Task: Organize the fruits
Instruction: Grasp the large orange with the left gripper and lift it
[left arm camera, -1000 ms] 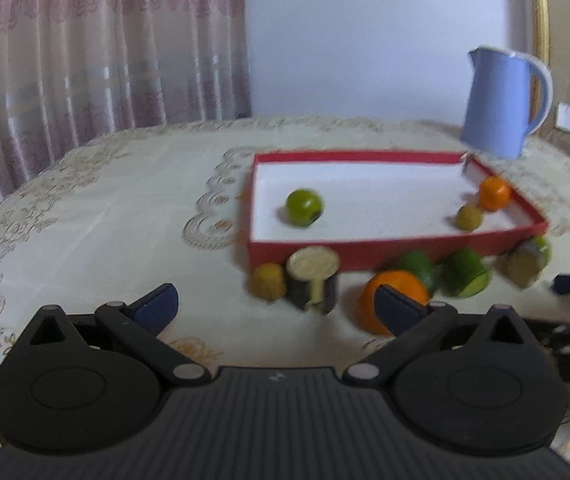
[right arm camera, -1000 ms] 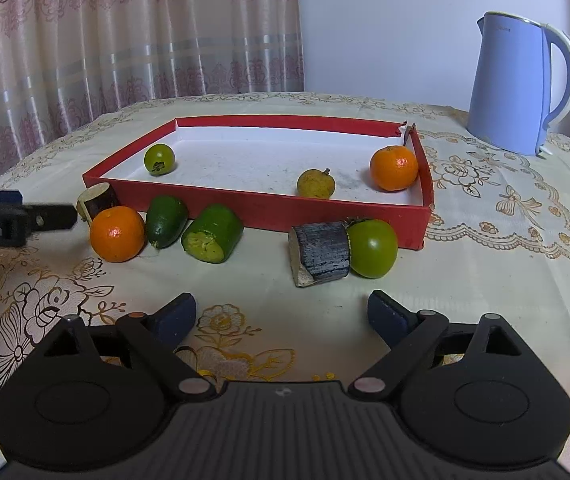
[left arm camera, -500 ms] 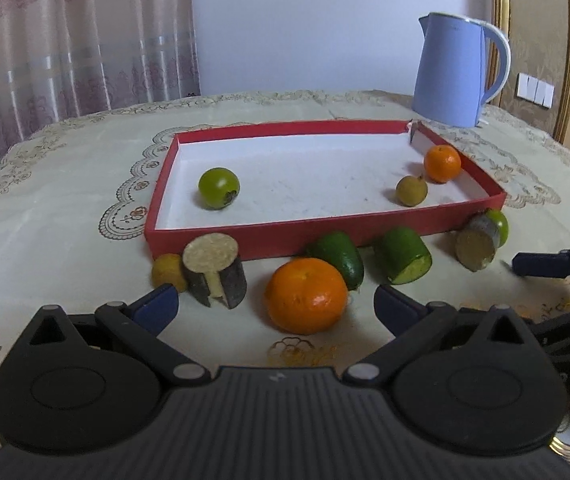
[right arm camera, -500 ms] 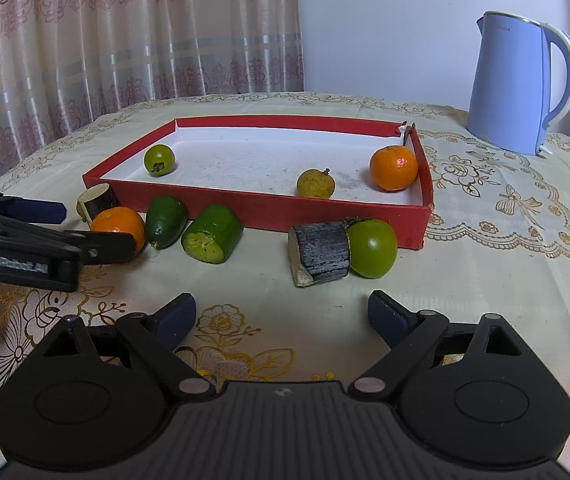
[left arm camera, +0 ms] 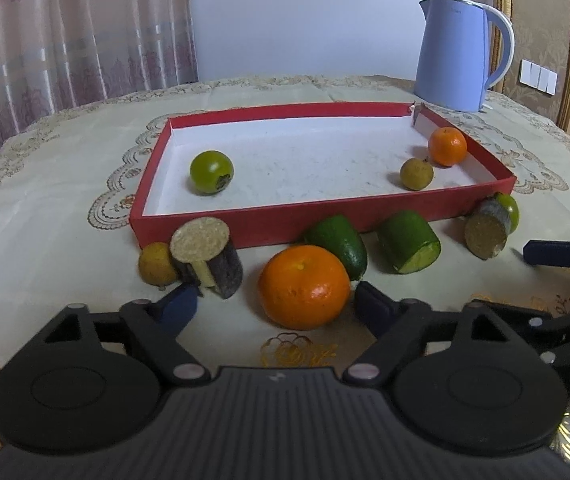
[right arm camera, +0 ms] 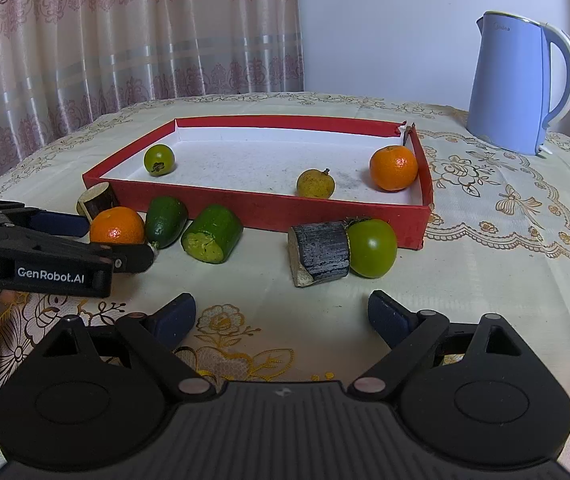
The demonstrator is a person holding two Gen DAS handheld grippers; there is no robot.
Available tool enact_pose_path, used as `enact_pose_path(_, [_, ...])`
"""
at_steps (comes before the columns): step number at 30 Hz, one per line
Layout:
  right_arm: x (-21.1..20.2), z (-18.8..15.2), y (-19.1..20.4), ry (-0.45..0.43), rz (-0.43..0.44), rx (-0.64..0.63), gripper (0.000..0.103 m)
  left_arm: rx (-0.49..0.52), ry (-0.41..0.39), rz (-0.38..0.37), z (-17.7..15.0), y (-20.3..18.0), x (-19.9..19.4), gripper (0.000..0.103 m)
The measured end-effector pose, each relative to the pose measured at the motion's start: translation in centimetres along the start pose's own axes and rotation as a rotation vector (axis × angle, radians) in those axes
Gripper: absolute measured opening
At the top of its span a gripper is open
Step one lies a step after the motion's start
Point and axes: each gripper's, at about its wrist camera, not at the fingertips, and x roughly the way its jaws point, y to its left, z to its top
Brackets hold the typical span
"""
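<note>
A cream embroidered tablecloth point(left arm camera: 45, 184) is covering the table, with a pink curtain point(right arm camera: 85, 40) hanging behind. The left gripper point(left arm camera: 275, 304) is flanking the near orange point(left arm camera: 304, 286) just outside the red tray point(left arm camera: 245, 222); its jaws have just been closing, yet its right pad point(left arm camera: 369, 300) is sitting just beside the fruit, so the jaws are apart. Only the left view is showing the small yellow fruit point(left arm camera: 156, 263) behind the cut log piece point(left arm camera: 207, 254). Inside the tray are lying 3 fruits. The right gripper point(right arm camera: 281, 316) is hovering open before the green tomato point(right arm camera: 373, 248). A blue kettle point(right arm camera: 521, 84) is standing far right.
</note>
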Motion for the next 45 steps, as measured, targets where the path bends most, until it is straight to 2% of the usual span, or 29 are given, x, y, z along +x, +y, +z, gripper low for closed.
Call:
enact_pose_path(5, [0.0,0.0,0.0,0.0,0.0,0.0,0.094,0.005,-0.008,-0.014,-0.1,0.2,-0.4,0.069])
enact_pose_path(7, [0.0,0.0,0.0,0.0,0.0,0.0,0.094,0.015,-0.017,-0.026,-0.2,0.0,-0.6,0.056])
enact_pose_path(8, [0.0,0.0,0.0,0.0,0.0,0.0,0.094,0.027,-0.024,-0.042,-0.3,-0.1,-0.8,0.044])
enact_pose_path(9, [0.0,0.0,0.0,0.0,0.0,0.0,0.094,0.042,-0.029,-0.055,-0.3,-0.3,-1.0,0.042])
enact_pose_path(12, [0.0,0.0,0.0,0.0,0.0,0.0,0.094,0.066,-0.045,-0.041,-0.6,-0.7,-1.0,0.042])
enact_pose_path(22, [0.0,0.0,0.0,0.0,0.0,0.0,0.095,0.052,-0.066,-0.069,-0.2,-0.3,-1.9,0.042])
enact_pose_path(28, [0.0,0.0,0.0,0.0,0.0,0.0,0.095,0.042,-0.1,-0.1,2.0,-0.1,-2.8,0.042])
enact_pose_path(32, [0.0,0.0,0.0,0.0,0.0,0.0,0.095,0.035,-0.138,-0.086,4.3,0.3,-2.5,0.042])
enact_pose_path(37, [0.1,0.0,0.0,0.0,-0.001,0.0,0.095,0.007,-0.144,-0.031,7.4,1.3,0.3,0.042])
enact_pose_path(44, [0.1,0.0,0.0,0.0,-0.001,0.0,0.095,-0.032,-0.029,0.033,10.3,2.5,6.5,0.042])
enact_pose_path(45, [0.1,0.0,0.0,0.0,-0.001,0.0,0.095,-0.02,-0.034,0.055,10.4,2.5,6.9,0.042])
